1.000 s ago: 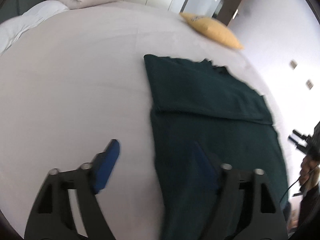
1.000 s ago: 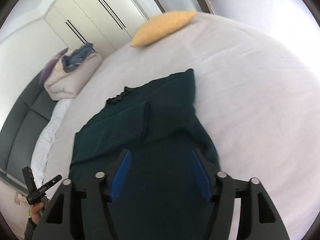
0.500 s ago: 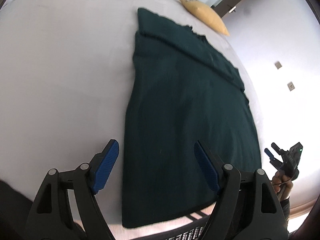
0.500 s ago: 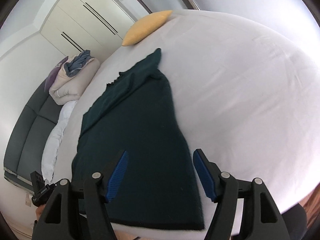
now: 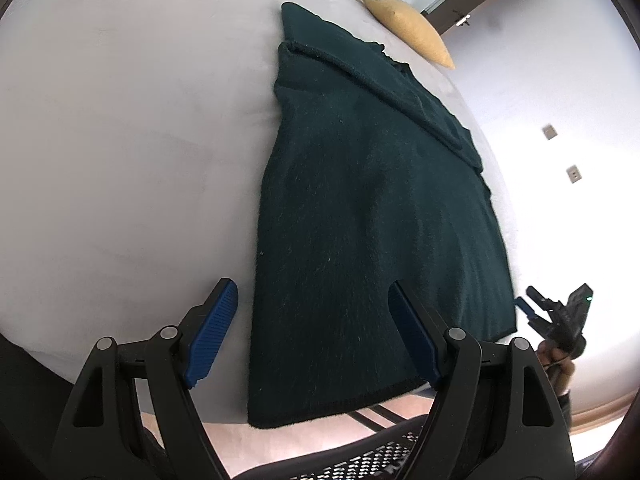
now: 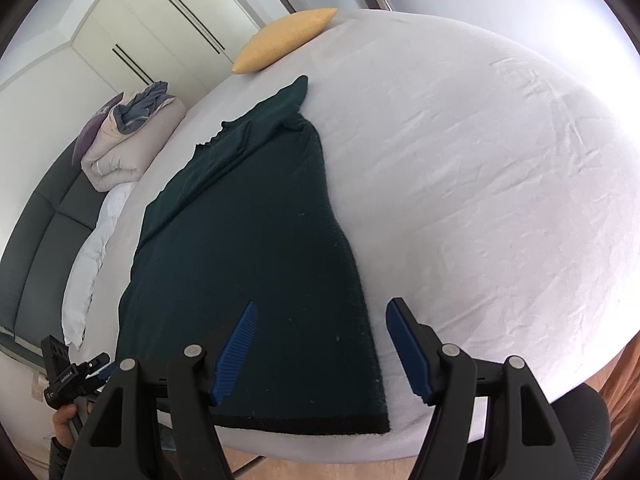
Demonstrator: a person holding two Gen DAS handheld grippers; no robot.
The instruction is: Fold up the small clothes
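Left wrist view is cutting off the near hem of the sweater (image 5: 372,232) behind the left gripper (image 5: 312,336), whose jaws are standing wide apart and holding nothing, one blue pad over the sheet and the other over the knit. The sweater is lying flat on the bed (image 5: 120,140), its long axis running from the near edge, where the hem is hanging slightly over, away toward the yellow pillow (image 5: 404,26); the neck end is pointing at that pillow, and a sleeve is folded across the chest. The right gripper (image 6: 320,352) is likewise gaping and empty, hovering over the sweater's (image 6: 248,248) near right corner. Its far collar is too small to make out clearly. A folded duvet (image 6: 128,140) is sitting at the bed's (image 6: 480,180) far left.
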